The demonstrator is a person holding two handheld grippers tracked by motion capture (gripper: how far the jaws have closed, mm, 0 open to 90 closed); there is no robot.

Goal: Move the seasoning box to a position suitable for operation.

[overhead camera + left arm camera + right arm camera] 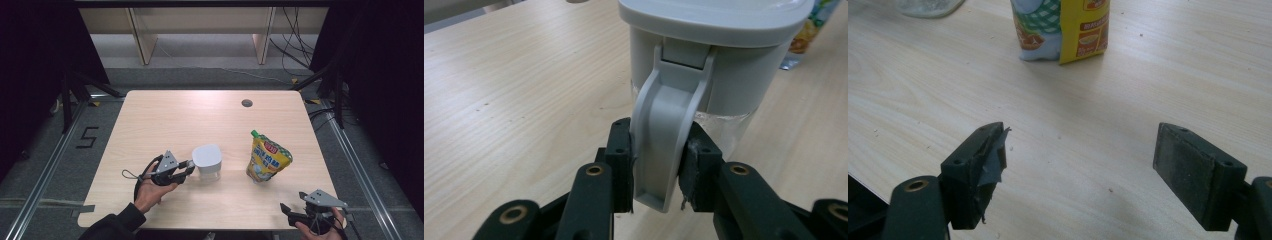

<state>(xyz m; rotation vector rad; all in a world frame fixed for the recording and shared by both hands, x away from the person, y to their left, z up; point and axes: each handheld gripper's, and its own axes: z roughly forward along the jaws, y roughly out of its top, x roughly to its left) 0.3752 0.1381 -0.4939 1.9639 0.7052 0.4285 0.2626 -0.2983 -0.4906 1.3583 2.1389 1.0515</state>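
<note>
A clear jug [207, 161] with a grey lid stands upright at the front middle of the wooden table [190, 115]. My left gripper [188, 168] reaches it from the left. In the left gripper view, my left gripper [658, 165] is shut on the jug's grey handle [669, 115], with both pads pressing its sides below the lid [714, 15]. A yellow stand-up pouch [267, 160] with a green cap stands right of the jug. My right gripper [294, 202] hovers open at the table's front right edge, and in its own view [1098, 170] nothing lies between the jaws; the pouch [1063, 25] stands ahead.
A round cable hole [246, 103] sits near the table's far edge. Black frame posts [67, 100] flank the table on both sides. The jug's clear base [928, 6] shows at the top left of the right gripper view.
</note>
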